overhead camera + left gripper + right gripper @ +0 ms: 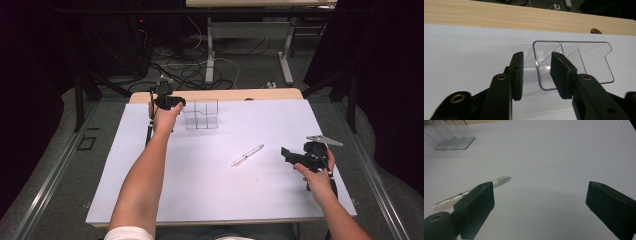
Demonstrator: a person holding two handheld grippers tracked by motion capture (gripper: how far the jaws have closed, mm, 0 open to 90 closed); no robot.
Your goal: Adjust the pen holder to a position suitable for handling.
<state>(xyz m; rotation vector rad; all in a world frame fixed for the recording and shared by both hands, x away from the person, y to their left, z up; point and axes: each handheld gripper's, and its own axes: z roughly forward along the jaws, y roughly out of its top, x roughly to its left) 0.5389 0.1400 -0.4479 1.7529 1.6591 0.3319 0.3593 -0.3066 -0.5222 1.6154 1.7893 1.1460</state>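
Near the far-left corner of the white worktop [150, 200], the left gripper [535, 75] straddles a wall of the clear plastic compartment box [584, 62], jaws apart, not yet pressing. Next: closing squarely. The right gripper [539, 205] stands wide apart beside the slim silver pen [474, 190], mid-worktop.

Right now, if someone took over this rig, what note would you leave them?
Left hand-held gripper: at the clear organizer, jaws astride its near wall; they look not yet clamped.
Right hand-held gripper: jaws wide open, holding nothing, above the white mat just right of the pen.
Organizer stands at the mat's far edge; the pen lies mid-mat, apart from it.
Done: left gripper placed at the organizer.
Left: probably grip the organizer, pick up the pen and put it in a compartment.
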